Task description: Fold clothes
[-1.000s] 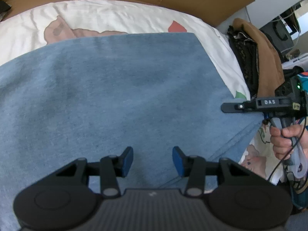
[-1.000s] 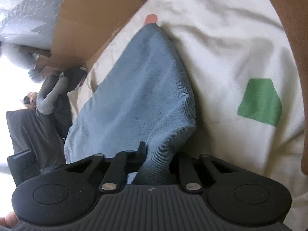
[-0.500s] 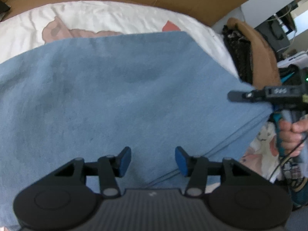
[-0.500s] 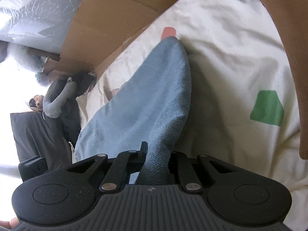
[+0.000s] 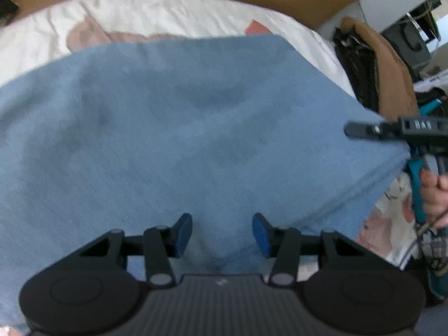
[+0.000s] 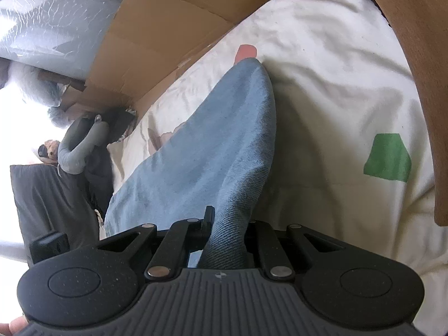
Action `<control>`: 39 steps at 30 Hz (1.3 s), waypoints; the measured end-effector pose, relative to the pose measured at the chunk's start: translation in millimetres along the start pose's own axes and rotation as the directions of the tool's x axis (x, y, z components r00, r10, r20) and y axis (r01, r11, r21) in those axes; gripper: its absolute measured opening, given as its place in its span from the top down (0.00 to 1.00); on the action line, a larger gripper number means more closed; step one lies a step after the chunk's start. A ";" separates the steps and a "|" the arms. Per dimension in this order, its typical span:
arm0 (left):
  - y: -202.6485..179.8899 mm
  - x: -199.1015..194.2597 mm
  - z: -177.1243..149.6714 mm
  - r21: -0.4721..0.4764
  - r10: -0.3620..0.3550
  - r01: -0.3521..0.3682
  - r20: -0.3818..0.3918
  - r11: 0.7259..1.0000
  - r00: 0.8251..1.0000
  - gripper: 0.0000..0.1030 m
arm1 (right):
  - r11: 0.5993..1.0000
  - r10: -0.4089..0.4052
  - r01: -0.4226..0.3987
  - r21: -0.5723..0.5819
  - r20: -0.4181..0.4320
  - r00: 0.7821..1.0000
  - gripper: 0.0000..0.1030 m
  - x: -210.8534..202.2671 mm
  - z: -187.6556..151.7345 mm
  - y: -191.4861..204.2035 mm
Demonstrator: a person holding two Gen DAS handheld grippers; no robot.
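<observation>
Blue cloth (image 5: 182, 128) spread on bed sheet (image 6: 322, 89); right gripper (image 6: 224, 240) pinches its edge, left gripper (image 5: 222, 231) spread over it (empty). Risk: one-sided pull skews the fold, thick edge slips out

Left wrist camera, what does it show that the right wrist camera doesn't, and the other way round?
Only the left wrist view shows the left gripper, open above the wide flat spread of the blue garment, plus the person's hand holding the other tool. Only the right wrist view shows the right gripper shut on a bunched fold of that garment, and a green patch on the sheet. Both show the garment, the white sheet and cardboard behind.
</observation>
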State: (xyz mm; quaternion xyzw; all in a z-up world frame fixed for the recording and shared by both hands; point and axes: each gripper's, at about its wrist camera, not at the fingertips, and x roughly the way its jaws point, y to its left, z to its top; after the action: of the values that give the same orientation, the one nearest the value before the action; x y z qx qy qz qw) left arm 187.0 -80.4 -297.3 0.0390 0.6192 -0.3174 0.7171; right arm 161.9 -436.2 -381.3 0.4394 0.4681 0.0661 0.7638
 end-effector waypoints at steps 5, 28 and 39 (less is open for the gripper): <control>5.4 11.3 12.5 -0.029 0.009 -0.009 0.000 1.000 1.000 0.51 | 1.000 -0.002 0.002 0.008 0.005 1.000 0.93 0.9 -0.1 -1.1; -7.8 26.1 -6.5 -0.033 0.002 -0.004 -0.033 0.999 0.999 0.89 | 1.000 -0.002 0.002 0.002 0.012 1.000 0.93 0.0 -3.1 -5.0; -6.7 32.5 -23.8 -0.071 0.027 -0.032 -0.076 0.997 0.997 0.94 | 1.000 -0.016 0.016 0.015 -0.012 1.000 0.93 5.6 -5.4 -8.1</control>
State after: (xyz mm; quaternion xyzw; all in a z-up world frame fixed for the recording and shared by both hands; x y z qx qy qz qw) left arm 164.2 -88.2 -330.2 0.0342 0.6563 -0.2826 0.6988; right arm 158.3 -434.9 -391.9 0.4413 0.4765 0.0591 0.7581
